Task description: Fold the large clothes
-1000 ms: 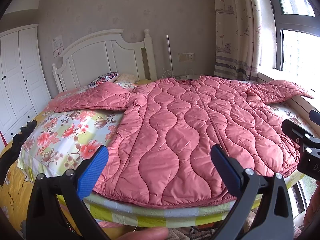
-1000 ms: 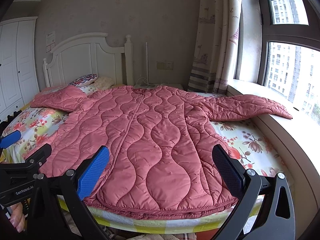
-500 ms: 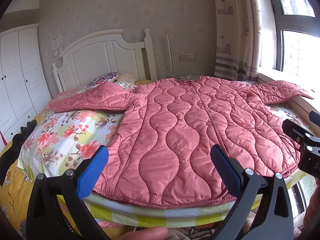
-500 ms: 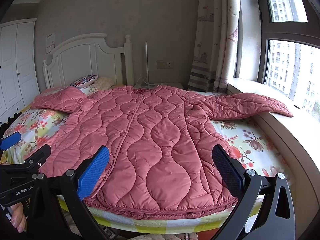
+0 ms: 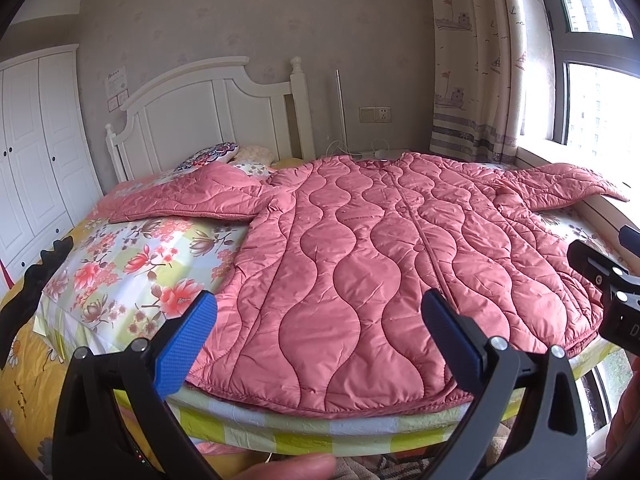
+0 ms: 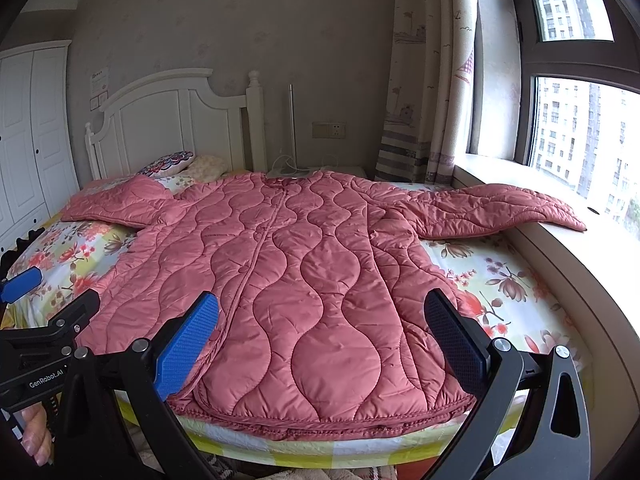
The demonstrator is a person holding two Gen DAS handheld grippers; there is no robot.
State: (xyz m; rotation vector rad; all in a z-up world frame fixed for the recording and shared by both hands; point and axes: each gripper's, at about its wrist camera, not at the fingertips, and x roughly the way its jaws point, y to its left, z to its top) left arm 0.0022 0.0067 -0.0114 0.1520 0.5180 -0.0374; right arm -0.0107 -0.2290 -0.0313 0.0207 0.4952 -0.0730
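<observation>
Left wrist view: pink quilted coat [image 5: 380, 264] spread flat across bed [image 5: 132, 264].

Bedroom furnishings, background items.
A bed [image 5: 132, 264] is covered by a floral sheet and backed by a white headboard [image 5: 208, 112]. A patterned pillow [image 5: 208, 156] is laid near the headboard. White wardrobe doors [image 5: 36, 152] are seen at the left. A wall socket [image 5: 375, 114] is set beside a printed curtain [image 5: 472, 60]. A window [image 6: 580, 128] and pale sill [image 6: 568, 248] are placed at the right.
</observation>
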